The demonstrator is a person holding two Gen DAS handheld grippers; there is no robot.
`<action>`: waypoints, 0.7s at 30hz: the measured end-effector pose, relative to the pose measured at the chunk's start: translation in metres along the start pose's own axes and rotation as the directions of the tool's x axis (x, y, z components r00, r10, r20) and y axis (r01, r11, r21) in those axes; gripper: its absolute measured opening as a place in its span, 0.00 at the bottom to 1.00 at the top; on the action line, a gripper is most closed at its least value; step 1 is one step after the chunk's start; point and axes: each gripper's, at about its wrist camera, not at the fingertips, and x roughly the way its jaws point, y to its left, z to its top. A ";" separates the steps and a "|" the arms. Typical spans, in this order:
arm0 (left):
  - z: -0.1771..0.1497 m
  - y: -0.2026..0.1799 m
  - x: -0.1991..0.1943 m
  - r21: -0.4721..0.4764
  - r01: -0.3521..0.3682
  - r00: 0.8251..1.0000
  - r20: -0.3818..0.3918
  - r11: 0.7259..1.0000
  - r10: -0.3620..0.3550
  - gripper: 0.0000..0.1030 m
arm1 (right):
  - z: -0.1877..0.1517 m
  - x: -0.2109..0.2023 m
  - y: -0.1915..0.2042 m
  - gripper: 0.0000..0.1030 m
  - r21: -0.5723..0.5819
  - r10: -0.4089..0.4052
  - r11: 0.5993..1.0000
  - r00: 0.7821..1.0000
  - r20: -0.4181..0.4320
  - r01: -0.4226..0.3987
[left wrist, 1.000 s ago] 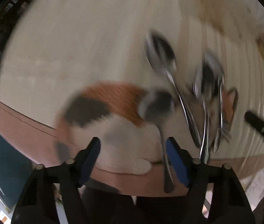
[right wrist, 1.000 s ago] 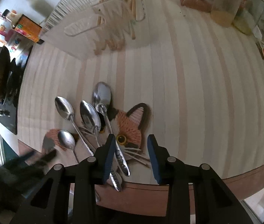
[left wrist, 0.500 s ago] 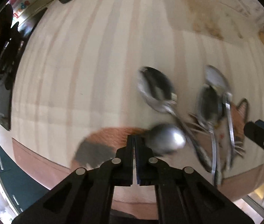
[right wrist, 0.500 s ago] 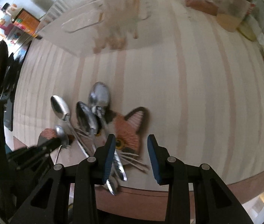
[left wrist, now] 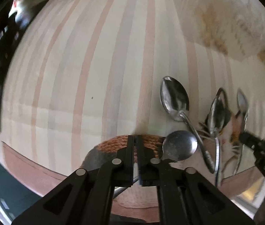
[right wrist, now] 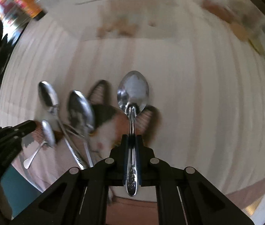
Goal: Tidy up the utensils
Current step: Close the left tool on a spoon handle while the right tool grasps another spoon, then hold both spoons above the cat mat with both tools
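Observation:
My right gripper (right wrist: 132, 140) is shut on a large steel spoon (right wrist: 133, 93), bowl pointing away, held above a cat-face mat (right wrist: 113, 125). My left gripper (left wrist: 135, 146) is shut on the handle of a small round spoon (left wrist: 179, 145), whose bowl sticks out to the right of the jaws; it also shows in the right wrist view (right wrist: 47, 133). Two more large spoons (left wrist: 174, 97) (left wrist: 216, 110) lie on the mat and striped cloth, also seen from the right wrist (right wrist: 47, 95) (right wrist: 81, 106).
A striped cloth (left wrist: 95, 65) covers the table; its front edge (left wrist: 29, 165) runs close below the grippers. A clear rack (right wrist: 117, 24) with wooden utensils stands at the back. An orange-labelled container (right wrist: 29, 3) sits far left. A knitted round mat (left wrist: 113, 144) lies under the left gripper.
My right gripper has shut on the large spoon and lifted it off the mat. My left gripper stays shut on the small spoon and has moved slightly.

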 end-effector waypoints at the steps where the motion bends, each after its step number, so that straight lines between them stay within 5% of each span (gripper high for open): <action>1: 0.000 0.008 -0.001 -0.007 0.030 1.000 -0.002 1.000 -0.030 0.07 | -0.002 0.001 -0.005 0.08 0.007 -0.002 1.000 1.000 -0.008 0.002; 7: -0.012 0.036 -0.003 0.009 0.104 0.994 -0.025 0.994 -0.104 0.22 | -0.020 0.006 -0.034 0.08 0.048 0.020 0.999 0.998 -0.057 -0.017; 13: -0.030 0.025 -0.012 0.159 0.033 0.999 -0.034 0.987 -0.028 0.29 | -0.026 0.013 -0.049 0.10 0.086 0.040 0.996 0.997 -0.067 -0.034; 18: -0.038 -0.006 -0.006 0.363 -0.106 0.993 -0.007 0.926 0.117 0.30 | -0.027 0.018 -0.061 0.10 0.095 0.050 0.994 0.997 -0.063 -0.044; 21: -0.030 -0.005 -0.007 0.332 -0.127 0.991 0.010 0.935 0.131 0.32 | -0.024 0.020 -0.065 0.10 0.101 0.048 0.994 0.997 -0.061 -0.041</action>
